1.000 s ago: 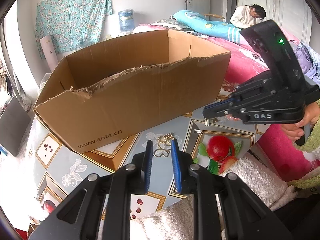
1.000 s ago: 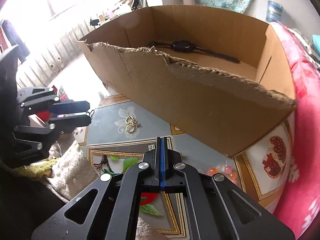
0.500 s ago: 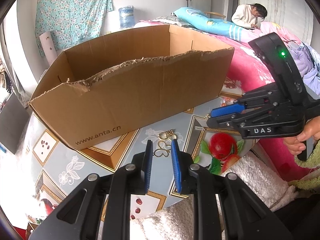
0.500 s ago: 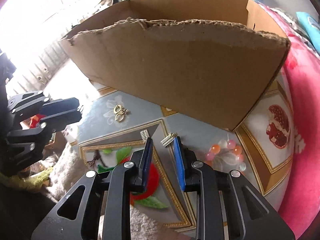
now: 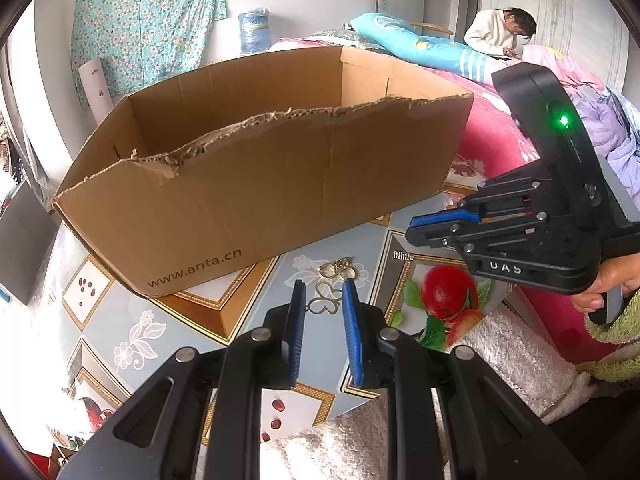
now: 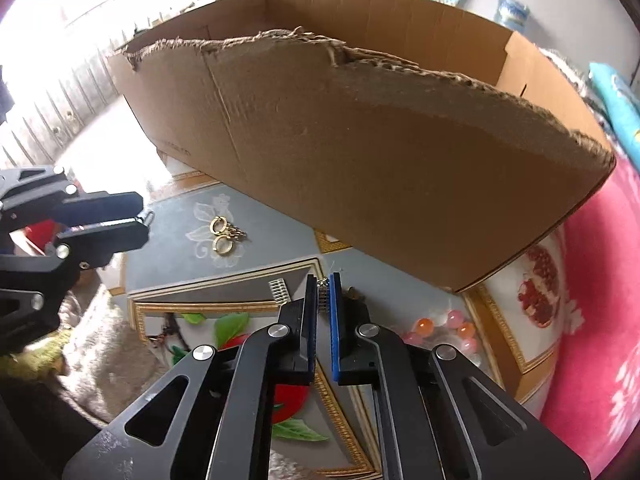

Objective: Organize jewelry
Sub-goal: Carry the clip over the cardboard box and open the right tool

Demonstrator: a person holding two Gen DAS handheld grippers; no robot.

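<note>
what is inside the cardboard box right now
Only bare inner walls of the cardboard box show in both views. Its torn front wall hides the floor, so whether any jewelry lies inside cannot be seen.

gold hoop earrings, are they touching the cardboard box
Apart. The right wrist view shows the gold hoop earrings on the tablecloth with bare cloth between them and the cardboard box.

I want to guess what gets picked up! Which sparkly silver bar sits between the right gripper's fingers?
The right-hand silver bar, nearer the cardboard box's corner, lies between the right gripper's fingertips. The other silver bar lies free, left of them.
</note>
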